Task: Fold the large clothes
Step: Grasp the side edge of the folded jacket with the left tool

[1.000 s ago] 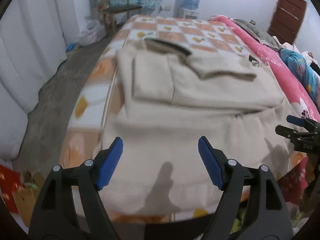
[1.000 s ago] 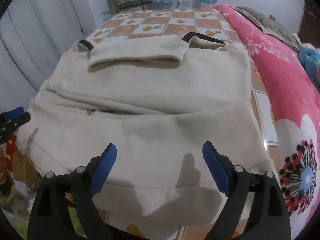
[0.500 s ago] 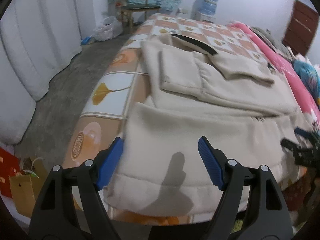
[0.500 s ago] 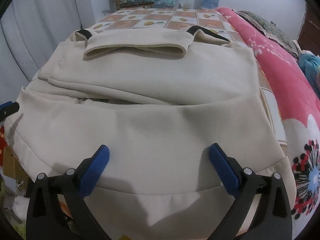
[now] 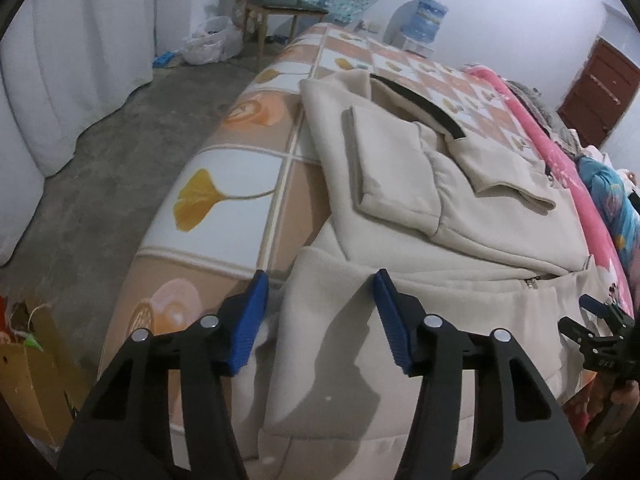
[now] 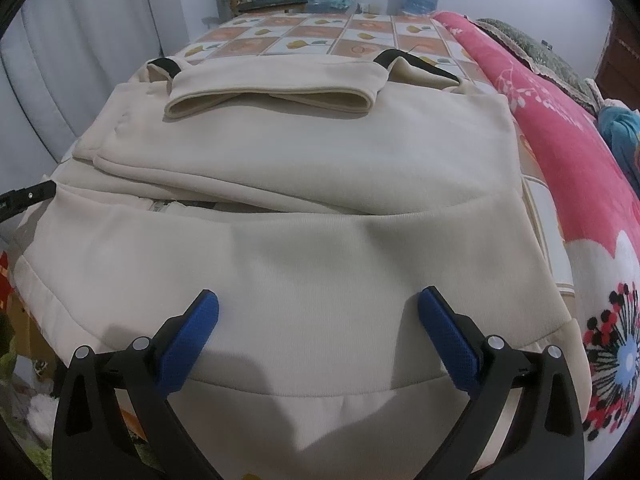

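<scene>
A large cream hooded jacket (image 5: 460, 216) lies on the bed with both sleeves folded in across its body; it also fills the right wrist view (image 6: 320, 184). My left gripper (image 5: 320, 312) is open, its jaws astride the jacket's near left hem corner at the bed edge. My right gripper (image 6: 318, 338) is open and low over the hem on the right side, empty. The right gripper also shows at the right edge of the left wrist view (image 5: 600, 332). The left gripper shows at the left edge of the right wrist view (image 6: 24, 198).
The bed has an orange and white checked cover (image 5: 240, 184) and a pink floral quilt (image 6: 560, 160) along the right. A wooden chair (image 5: 280, 4), plastic bags (image 5: 208, 40) and a water dispenser (image 5: 424, 16) stand beyond. A cardboard box (image 5: 32, 360) sits on the floor at left.
My left gripper has swung left and down to the jacket's left hem corner. My right gripper has moved in closer and lower over the hem. Both stay open.
</scene>
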A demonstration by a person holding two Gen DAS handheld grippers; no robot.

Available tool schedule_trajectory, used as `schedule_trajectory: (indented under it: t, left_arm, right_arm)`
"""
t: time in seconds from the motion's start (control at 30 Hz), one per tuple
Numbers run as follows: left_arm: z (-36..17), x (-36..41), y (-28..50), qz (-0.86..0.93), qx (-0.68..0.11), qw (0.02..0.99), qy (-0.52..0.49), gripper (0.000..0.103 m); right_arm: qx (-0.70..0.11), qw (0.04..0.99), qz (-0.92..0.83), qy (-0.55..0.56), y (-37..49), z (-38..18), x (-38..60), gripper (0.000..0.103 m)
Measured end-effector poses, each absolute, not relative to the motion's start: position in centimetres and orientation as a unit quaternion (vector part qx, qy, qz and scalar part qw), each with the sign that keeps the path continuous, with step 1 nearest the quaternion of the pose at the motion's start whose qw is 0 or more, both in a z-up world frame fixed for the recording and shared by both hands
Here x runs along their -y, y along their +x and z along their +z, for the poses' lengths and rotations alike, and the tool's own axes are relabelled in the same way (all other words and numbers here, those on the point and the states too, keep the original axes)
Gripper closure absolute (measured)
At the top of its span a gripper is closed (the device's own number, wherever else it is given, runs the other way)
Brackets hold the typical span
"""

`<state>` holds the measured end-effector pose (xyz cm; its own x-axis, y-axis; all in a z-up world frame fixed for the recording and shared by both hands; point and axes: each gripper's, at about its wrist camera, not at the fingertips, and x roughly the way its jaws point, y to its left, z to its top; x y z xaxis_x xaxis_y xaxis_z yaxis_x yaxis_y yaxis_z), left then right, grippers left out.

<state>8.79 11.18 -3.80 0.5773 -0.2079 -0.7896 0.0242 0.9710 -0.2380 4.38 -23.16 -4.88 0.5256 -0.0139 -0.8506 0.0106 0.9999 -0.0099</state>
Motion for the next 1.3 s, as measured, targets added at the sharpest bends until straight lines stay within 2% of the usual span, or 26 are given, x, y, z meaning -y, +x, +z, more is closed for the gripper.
schedule_trajectory:
  t: [0.17, 0.53, 0.87, 1.3]
  left_arm:
    - [-2.8, -10.7, 8.3, -0.086, -0.435, 0.892, -0.088, 0.063]
    - [-1.6, -11.3, 7.4, -0.132, -0.411, 0.895, -0.115, 0.063]
    - [-0.6, -8.9, 5.8, -0.132, -0.404, 0.905, -0.019, 0.064]
    - [-3.8, -11.3, 8.6, -0.143, -0.438, 0.881, -0.104, 0.064]
  right_arm:
    - [-0.487, 0.874, -0.007, -0.002, 4.4, -4.9, 23.2, 0.006]
    - [-0.486, 0.874, -0.008, -0.001, 4.4, -4.9, 23.3, 0.006]
    - [-0.486, 0.874, -0.008, -0.001, 4.4, -4.9, 23.3, 0.006]
    - [-0.485, 0.874, -0.008, -0.001, 4.4, -4.9, 23.3, 0.006]
